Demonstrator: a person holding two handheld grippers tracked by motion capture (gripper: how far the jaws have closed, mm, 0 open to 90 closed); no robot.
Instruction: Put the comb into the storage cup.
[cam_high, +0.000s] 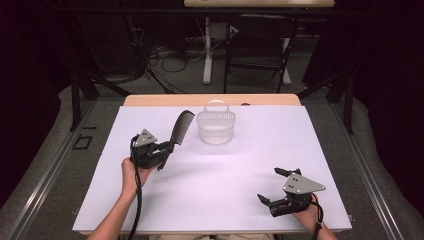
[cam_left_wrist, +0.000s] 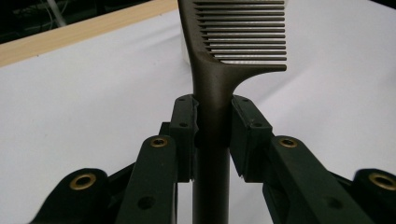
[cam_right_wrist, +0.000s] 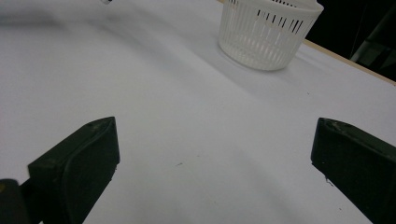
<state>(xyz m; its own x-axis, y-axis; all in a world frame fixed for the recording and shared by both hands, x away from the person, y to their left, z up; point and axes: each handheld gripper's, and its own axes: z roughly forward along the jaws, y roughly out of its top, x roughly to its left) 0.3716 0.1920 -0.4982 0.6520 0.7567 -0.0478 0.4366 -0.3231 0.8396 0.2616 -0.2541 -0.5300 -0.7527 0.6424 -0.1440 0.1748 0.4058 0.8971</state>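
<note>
A dark comb (cam_high: 179, 130) is held up off the white table at the left, its handle clamped in my left gripper (cam_high: 167, 148). In the left gripper view both pads (cam_left_wrist: 186, 128) press on the comb's handle (cam_left_wrist: 212, 116), and its teeth point to the right. A white slotted basket (cam_high: 216, 126) with a hoop handle stands at the table's far middle, just right of the comb's tip. My right gripper (cam_high: 270, 185) rests low near the front right of the table, jaws wide apart with nothing between them (cam_right_wrist: 212, 154). The basket (cam_right_wrist: 266, 30) lies ahead of it.
A white sheet (cam_high: 215, 190) covers the table, with a wooden edge (cam_high: 165, 100) along the far side. Beyond it are a chair, desk legs and cables on the floor. Dark curtains close in both sides.
</note>
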